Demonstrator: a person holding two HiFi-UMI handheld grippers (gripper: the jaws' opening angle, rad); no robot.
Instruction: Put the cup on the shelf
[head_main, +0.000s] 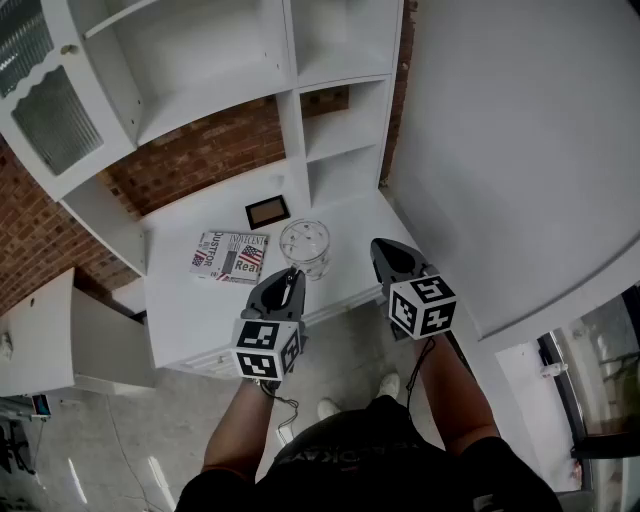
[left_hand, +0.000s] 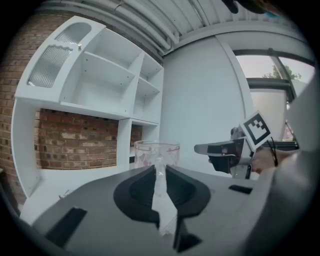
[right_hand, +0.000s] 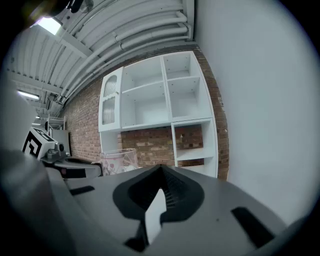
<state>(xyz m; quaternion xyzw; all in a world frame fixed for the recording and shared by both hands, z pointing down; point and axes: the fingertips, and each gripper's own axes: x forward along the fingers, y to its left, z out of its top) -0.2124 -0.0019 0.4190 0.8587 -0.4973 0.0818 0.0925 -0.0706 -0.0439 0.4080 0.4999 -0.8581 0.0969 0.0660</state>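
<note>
Cup (head_main: 304, 245): clear glass, is standing on the white bench (head_main: 190, 310) at frame centre, right of a magazine (head_main: 230, 256). Left hand-held gripper (head_main: 291, 272): is clenching the cup's near side. Right hand-held gripper (head_main: 381, 244): is pressing its jaws together on nothing, just right of the cup.

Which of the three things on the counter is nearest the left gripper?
The clear cup, at the left gripper's tip; magazine and frame lie farther off.
</note>
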